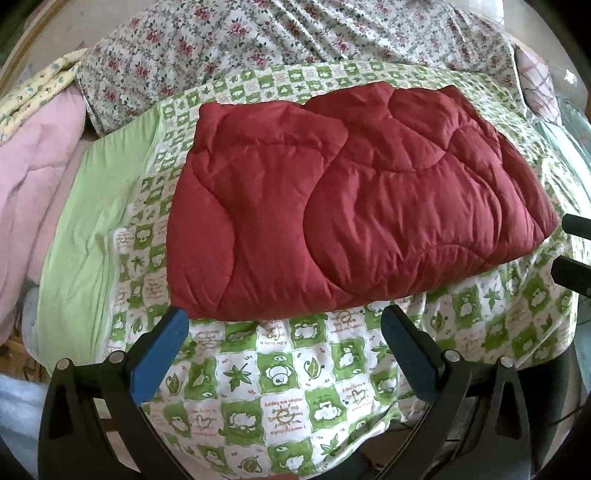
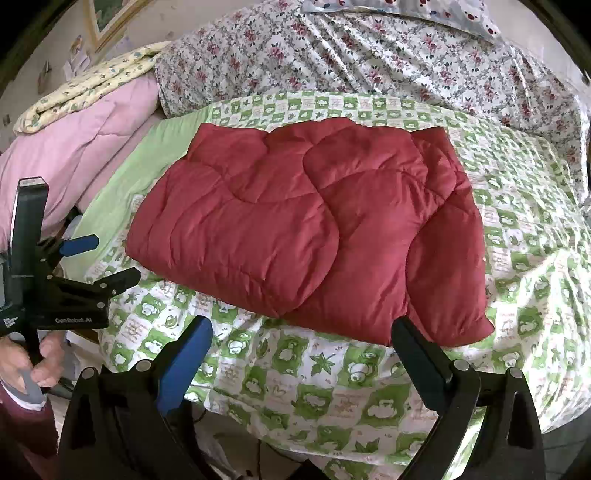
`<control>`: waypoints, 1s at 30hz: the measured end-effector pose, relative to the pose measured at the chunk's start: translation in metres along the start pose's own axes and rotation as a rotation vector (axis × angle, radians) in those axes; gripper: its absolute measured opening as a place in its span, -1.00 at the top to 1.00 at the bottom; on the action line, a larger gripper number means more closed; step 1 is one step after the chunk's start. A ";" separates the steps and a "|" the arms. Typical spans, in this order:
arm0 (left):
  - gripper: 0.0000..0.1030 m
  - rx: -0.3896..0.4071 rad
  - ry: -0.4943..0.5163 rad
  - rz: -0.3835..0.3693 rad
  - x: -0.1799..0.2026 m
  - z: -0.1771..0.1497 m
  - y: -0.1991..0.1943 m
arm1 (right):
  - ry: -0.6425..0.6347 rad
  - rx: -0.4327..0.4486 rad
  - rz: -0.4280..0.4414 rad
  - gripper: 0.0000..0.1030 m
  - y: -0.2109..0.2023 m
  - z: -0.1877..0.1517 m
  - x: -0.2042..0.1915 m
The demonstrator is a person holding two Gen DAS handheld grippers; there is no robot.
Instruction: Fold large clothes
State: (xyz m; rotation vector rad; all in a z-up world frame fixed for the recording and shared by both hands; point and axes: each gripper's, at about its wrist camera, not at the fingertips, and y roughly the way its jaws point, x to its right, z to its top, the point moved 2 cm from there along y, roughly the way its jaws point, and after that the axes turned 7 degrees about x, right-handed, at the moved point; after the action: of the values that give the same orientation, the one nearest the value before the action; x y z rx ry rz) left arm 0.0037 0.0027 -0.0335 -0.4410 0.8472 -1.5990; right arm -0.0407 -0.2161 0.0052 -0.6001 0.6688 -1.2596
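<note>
Lying folded on the green-checked sheet (image 1: 295,373) of the bed, the red quilted garment (image 1: 343,206) sits just beyond both grippers. Left gripper (image 1: 284,354) and right gripper (image 2: 303,358) each hold their fingers wide apart, gripping nothing.

Item count
One red quilted garment (image 1: 354,199) ahead of the jaws; one green checked sheet (image 1: 295,387) beneath; one floral sheet (image 1: 295,33); one pink quilt (image 2: 85,140) beyond.
</note>
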 end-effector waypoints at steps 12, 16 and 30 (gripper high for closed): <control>-1.00 0.018 0.023 0.000 0.003 0.012 0.001 | -0.029 0.000 0.012 -0.91 0.008 0.019 -0.007; -1.00 0.025 0.024 0.001 0.003 0.017 0.001 | -0.039 -0.005 0.014 -0.91 0.010 0.023 -0.009; -1.00 0.026 0.011 -0.002 0.001 0.021 0.004 | -0.051 -0.024 0.025 -0.91 0.016 0.026 -0.015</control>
State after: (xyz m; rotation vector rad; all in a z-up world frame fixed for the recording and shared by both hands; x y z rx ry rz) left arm 0.0207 -0.0045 -0.0227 -0.4150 0.8335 -1.6144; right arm -0.0131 -0.1972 0.0126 -0.6397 0.6478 -1.2113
